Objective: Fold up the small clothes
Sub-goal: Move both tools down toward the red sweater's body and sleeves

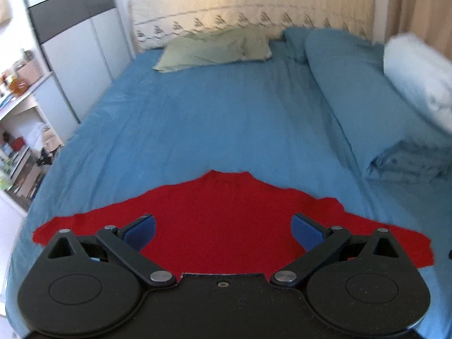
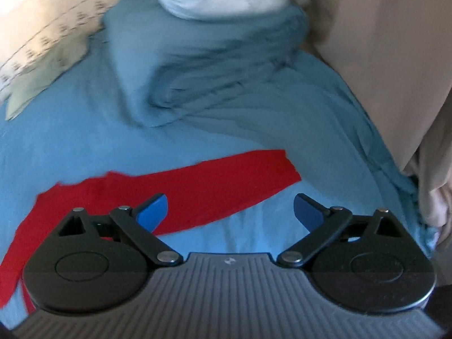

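Note:
A small red long-sleeved top point(image 1: 220, 214) lies flat on the blue bedsheet point(image 1: 212, 118), collar pointing away, sleeves spread left and right. My left gripper point(image 1: 223, 233) is open and empty, hovering over the middle of the top's body. In the right wrist view the top's right sleeve point(image 2: 226, 180) stretches out to the right on the sheet. My right gripper point(image 2: 230, 216) is open and empty, just above the sheet beside that sleeve, its left blue fingertip point(image 2: 154, 214) over the red cloth.
A green pillow point(image 1: 214, 49) and a rolled blue duvet point(image 1: 367, 99) lie at the head and right of the bed, with a white bundle point(image 1: 418, 76) on the duvet. A cream headboard point(image 1: 254, 5) stands behind. Shelves point(image 1: 19, 107) on the left, a curtain point(image 2: 381, 56) on the right.

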A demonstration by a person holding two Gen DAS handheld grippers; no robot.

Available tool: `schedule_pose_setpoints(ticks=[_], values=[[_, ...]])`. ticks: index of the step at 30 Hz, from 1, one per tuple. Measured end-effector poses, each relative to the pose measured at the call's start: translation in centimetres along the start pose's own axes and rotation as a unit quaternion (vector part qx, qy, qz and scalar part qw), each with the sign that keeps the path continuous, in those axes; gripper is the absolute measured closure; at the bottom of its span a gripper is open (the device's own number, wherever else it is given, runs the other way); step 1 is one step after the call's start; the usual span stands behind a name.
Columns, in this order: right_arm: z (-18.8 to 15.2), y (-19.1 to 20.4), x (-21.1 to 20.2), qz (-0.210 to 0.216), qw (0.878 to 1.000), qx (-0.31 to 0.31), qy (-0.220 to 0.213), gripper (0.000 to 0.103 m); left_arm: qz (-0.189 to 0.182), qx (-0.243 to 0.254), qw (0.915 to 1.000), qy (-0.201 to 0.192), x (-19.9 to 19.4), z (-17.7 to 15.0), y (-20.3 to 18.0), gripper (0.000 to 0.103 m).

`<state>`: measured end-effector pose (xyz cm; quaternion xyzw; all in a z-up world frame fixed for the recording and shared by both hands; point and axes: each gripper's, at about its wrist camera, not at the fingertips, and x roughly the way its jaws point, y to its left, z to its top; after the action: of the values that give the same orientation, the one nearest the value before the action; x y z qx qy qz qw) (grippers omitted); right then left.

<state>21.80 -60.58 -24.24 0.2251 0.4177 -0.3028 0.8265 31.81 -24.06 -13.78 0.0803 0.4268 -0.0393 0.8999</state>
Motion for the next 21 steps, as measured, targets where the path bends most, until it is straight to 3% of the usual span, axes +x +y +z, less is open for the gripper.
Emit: schedule_pose_setpoints(ticks=[4, 8, 12, 14, 18, 21], values=[[-1.2, -2.5, 7.7, -0.02, 0.999, 0.05, 0.008, 0.001, -0.019, 0.016, 0.9993, 0.03, 6.9, -0.8, -3.1, 0.0], [-3.2, -4.3, 14.2, -0.021, 0.995, 0.1, 0.014, 0.012, -0.059, 0.013, 0.9956, 0.072, 14.3, -2.0, -5.8, 0.0], [-5.1, -5.5, 19.2, -0.013, 0.991, 0.135, 0.014, 0.021, -0.071, 0.039, 0.9939, 0.076, 19.8, -2.9, -8.9, 0.0], [-5.8, -6.0, 21.2, -0.006, 0.989, 0.149, 0.012, 0.029, -0.077, 0.054, 0.9924, 0.079, 22.0, -3.5, -10.1, 0.0], [-6.5, -6.7, 22.9, 0.004, 0.983, 0.184, -0.017, 0.034, -0.087, 0.067, 0.9899, 0.089, 25.6, -4.3, -11.8, 0.0], [-6.6, -6.9, 23.1, -0.006, 0.979, 0.199, -0.036, 0.052, -0.083, 0.083, 0.9887, 0.094, 27.8, -4.8, -12.7, 0.0]])
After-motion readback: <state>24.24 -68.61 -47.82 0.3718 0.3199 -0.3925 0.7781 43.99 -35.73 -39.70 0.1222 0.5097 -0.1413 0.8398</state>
